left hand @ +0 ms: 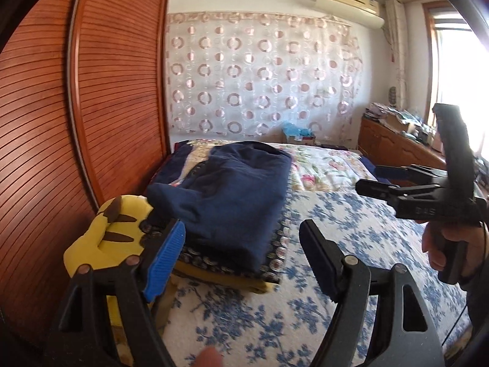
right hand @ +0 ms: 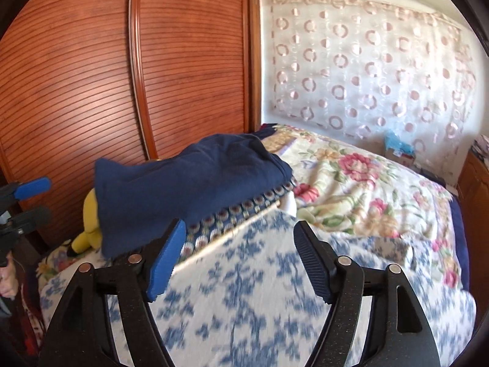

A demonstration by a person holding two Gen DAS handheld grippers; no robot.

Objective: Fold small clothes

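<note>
A folded navy garment (left hand: pixel 235 195) lies on top of a stack of folded clothes on the bed; it also shows in the right wrist view (right hand: pixel 189 183). Under it is a patterned dark fabric (left hand: pixel 275 253) and a yellow layer. My left gripper (left hand: pixel 241 257) is open and empty, just in front of the stack. My right gripper (right hand: pixel 238 257) is open and empty, hovering above the bedsheet near the stack's edge. The right gripper also shows in the left wrist view (left hand: pixel 379 180), held up at the right.
A yellow plush toy (left hand: pixel 107 238) lies left of the stack against the wooden wardrobe (left hand: pixel 76 122). The bed has a blue-flowered white sheet (left hand: pixel 351 238) and a floral quilt (right hand: pixel 366 189) behind. A wooden cabinet (left hand: pixel 394 143) with clutter stands at right by the window.
</note>
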